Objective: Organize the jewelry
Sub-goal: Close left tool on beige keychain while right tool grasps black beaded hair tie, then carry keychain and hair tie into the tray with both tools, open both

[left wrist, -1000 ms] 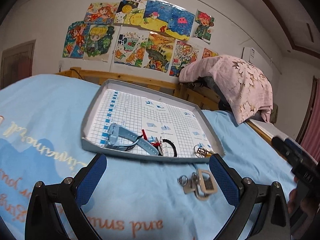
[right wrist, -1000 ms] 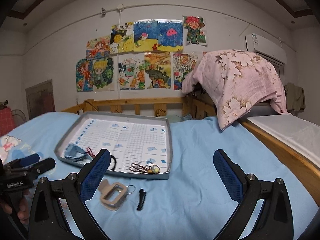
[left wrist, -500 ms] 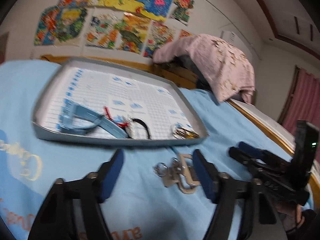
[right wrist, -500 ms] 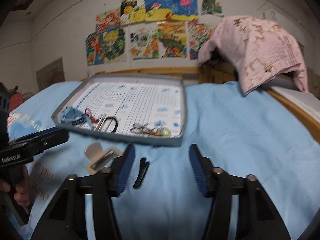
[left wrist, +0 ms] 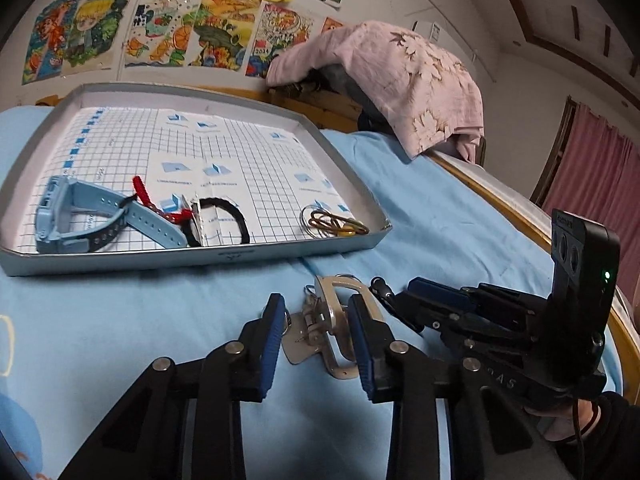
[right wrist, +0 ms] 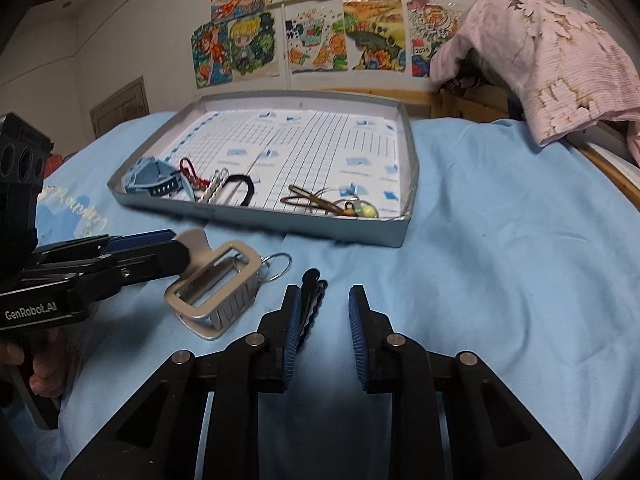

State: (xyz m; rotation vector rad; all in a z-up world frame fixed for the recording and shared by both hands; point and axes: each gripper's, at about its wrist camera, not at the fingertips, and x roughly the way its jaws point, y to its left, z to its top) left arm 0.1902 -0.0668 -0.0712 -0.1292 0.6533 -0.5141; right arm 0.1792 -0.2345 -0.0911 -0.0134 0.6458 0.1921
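A grey tray point(left wrist: 168, 258) point(right wrist: 404, 236) lies on the blue bedsheet with a light blue watch point(left wrist: 80, 216) point(right wrist: 154, 180), a black hair tie point(left wrist: 224, 220) point(right wrist: 244, 186), a red cord point(left wrist: 144, 196) and a ring with a brown loop point(left wrist: 332, 222) point(right wrist: 316, 202). In front of it lie a silver buckle with keyring point(left wrist: 328, 320) point(right wrist: 218, 288) and a black hair clip point(right wrist: 312, 304) point(left wrist: 380, 286). My left gripper point(left wrist: 316, 328) is open, its jaws on either side of the buckle. My right gripper point(right wrist: 324, 316) is open, its left finger beside the black clip.
A pink floral blanket point(left wrist: 400, 80) point(right wrist: 552, 64) hangs over the wooden bed frame behind the tray. Drawings cover the wall point(right wrist: 312, 36). A wooden bed rail point(left wrist: 500, 204) runs along the right edge. Each gripper shows in the other's view point(left wrist: 500, 320) point(right wrist: 92, 276).
Both grippers moved down and forward toward the sheet and narrowed. The left now straddles the buckle. The right has come down next to the black clip.
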